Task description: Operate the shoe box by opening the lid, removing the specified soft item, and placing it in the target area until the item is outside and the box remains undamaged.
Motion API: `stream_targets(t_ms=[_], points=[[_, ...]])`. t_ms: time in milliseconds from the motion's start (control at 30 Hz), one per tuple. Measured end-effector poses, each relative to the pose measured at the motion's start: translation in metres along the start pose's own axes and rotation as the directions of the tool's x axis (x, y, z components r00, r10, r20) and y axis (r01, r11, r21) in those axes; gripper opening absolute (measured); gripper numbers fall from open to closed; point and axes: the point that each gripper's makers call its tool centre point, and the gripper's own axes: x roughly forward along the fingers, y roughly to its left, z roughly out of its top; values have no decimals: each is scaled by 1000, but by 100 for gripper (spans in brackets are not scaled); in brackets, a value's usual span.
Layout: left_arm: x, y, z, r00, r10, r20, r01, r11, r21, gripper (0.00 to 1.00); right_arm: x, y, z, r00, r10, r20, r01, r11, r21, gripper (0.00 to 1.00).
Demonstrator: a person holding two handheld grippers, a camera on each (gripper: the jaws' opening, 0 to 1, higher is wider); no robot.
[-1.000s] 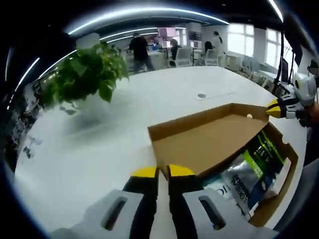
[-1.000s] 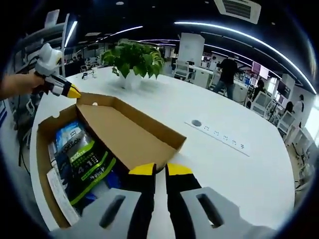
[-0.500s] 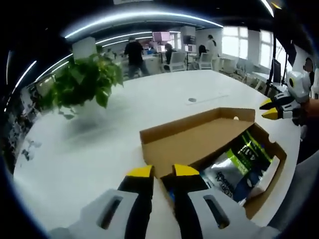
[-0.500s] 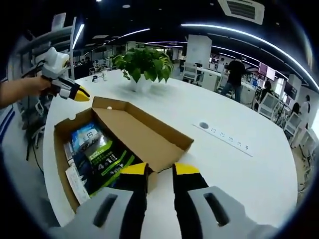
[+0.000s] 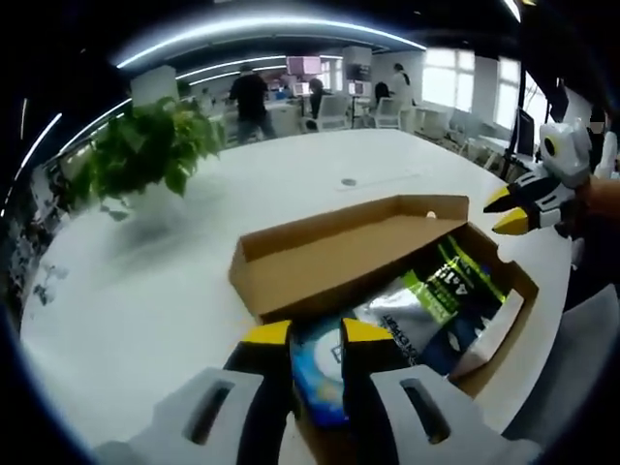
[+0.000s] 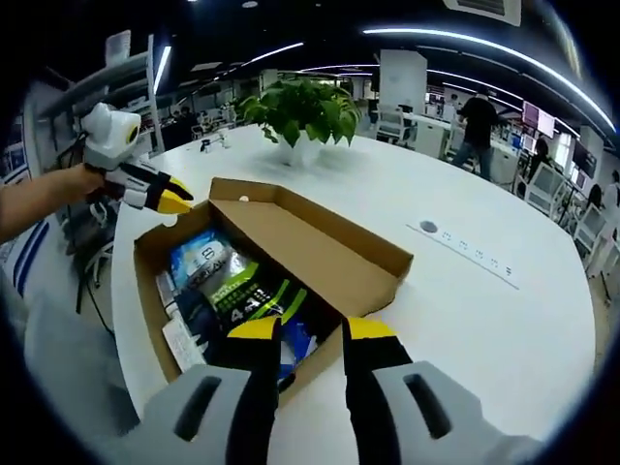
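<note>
From my left tool (image 5: 317,334) cam: shoe box (image 5: 291,281) sits open on the white counter (image 5: 145,291), lid (image 5: 339,242) swung up and back, long axis running approx 8 to 2 o'clock. Soft item, a green/black/silver pouch (image 5: 426,305), lies inside along the same axis, w/ a blue pack (image 5: 320,373) at the near end, seen between my yellow tips. Left tool is released, jaws slightly apart, hovering at the box's near end; can't tell if it touches anything. Right tool (image 5: 509,208) comes in at 3 o'clock, tips pointing toward 9, just beside the far corner of the box.

From my right tool (image 6: 312,329) cam: box long axis approx 10 to 5 o'clock, lid edge toward 2. Pouch (image 6: 247,295) lies lengthwise in the box. Right tool also released, jaws parted, hovering over the near corner. Left tool (image 6: 170,199) at 10 o'clock, held by a hand (image 6: 82,184), forearm entering from 9, tips near the box's far corner.

Potted plant (image 6: 305,111) on the counter at 12 o'clock, well apart from the box; power strip (image 6: 465,257) at 3.
</note>
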Motion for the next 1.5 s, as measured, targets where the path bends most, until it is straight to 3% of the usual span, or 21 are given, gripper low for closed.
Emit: stream_targets(t_ms=[367,1000,1500], points=[[1,-23,-16,999,-37,-26,37,999,1,18,21,15,-5,997,38,-67,-40,999,-24,24],[13,-39,-45,988,-115,-107,112,993,-28,19,58,17,-17,982,33,-186,-37,999,-20,22],[22,-56,-61,965,-203,-165,189,977,-94,20,64,18,-18,982,22,-188,-31,999,-42,14]])
